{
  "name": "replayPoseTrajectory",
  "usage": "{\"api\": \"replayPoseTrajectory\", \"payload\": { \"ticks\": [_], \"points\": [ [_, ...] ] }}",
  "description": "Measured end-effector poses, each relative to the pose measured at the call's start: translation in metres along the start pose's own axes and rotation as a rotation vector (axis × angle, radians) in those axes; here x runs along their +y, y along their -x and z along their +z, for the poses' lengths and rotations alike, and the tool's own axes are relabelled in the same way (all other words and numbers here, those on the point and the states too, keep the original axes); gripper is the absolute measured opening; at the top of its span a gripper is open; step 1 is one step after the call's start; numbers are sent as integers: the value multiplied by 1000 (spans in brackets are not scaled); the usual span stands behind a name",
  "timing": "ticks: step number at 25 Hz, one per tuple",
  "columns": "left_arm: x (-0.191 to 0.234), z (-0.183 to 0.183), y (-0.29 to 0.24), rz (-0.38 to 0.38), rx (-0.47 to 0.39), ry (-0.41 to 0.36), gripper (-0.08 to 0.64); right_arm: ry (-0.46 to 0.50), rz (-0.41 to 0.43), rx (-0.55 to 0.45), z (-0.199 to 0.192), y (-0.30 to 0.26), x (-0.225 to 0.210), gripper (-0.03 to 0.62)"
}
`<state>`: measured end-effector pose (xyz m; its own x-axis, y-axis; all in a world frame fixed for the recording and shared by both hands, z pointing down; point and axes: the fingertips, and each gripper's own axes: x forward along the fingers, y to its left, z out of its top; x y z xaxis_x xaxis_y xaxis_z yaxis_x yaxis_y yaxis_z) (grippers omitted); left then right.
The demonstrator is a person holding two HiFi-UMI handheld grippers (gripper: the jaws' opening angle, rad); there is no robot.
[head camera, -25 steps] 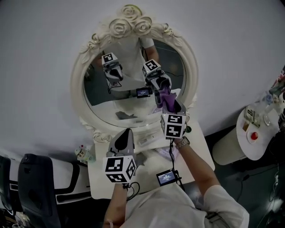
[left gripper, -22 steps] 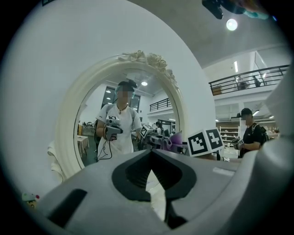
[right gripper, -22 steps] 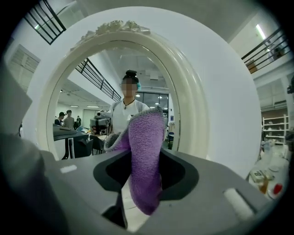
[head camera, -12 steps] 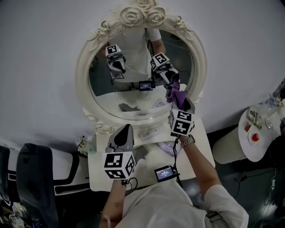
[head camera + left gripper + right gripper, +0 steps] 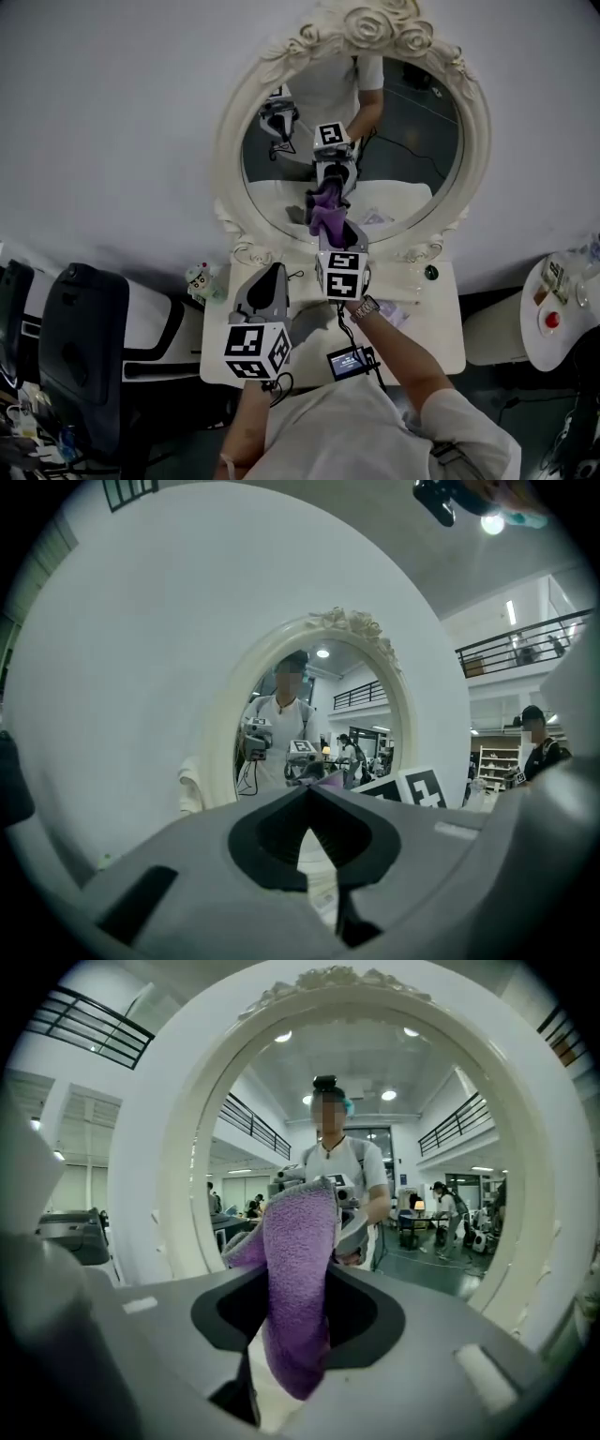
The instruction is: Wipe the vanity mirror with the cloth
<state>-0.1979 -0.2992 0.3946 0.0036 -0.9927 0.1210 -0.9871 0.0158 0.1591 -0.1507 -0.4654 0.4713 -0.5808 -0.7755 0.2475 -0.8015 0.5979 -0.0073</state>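
Right tongs (image 5: 298,1290): closed on the purple cloth (image 5: 296,1269). One fold stands above the jaws and a tail hangs down between them.
Left tongs (image 5: 310,789): closed tip to tip, with nothing between them. Held low over the counter (image 5: 441,328), well short of the glass.
Cloth position: at the lower left part of the vanity mirror (image 5: 412,122). In the head view it meets its own reflection, so it appears to be pressed to the glass.
Step in hand: judged to be wiping, with most of the glass not yet reached from this spot.
Risk, slip: dragging across the glass could pull the cloth out of the jaws, since only a narrow fold is clamped.
Risk, scratch: if the fold flattens or turns aside, the hard jaw tips could meet the glass directly.
Risk, tipping: the mirror stands on the counter against the wall, and a heavy push high up may rock it.
Cloth material: terry with a looped, fuzzy pile. It is soft and limp.
Glass: smooth, oval and highly reflective, so smears would show readily.
Frame (image 5: 375,26): cream-white with moulded roses at the crest and scrollwork at the foot. The relief could snag the pile.
Counter: white, flat and matt.
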Motion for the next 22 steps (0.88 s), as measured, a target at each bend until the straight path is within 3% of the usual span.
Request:
{"api": "replayPoseTrajectory", "payload": {
  "ticks": [7, 13, 17, 22],
  "points": [
    [33, -7, 25, 103, 12, -11, 3, 25, 143, 42, -14, -31, 77, 163],
    [51, -9, 33, 165, 28, -30, 3, 32, 130, 52, -24, -45, 82, 161],
    [45, -7, 22, 142, 26, -36, 3, 32, 111, 55, -26, -40, 63, 161],
    [7, -11, -11, 33, 40, -54, 3, 42, 46, 55, -29, -27, 7, 164]
  ]
}}
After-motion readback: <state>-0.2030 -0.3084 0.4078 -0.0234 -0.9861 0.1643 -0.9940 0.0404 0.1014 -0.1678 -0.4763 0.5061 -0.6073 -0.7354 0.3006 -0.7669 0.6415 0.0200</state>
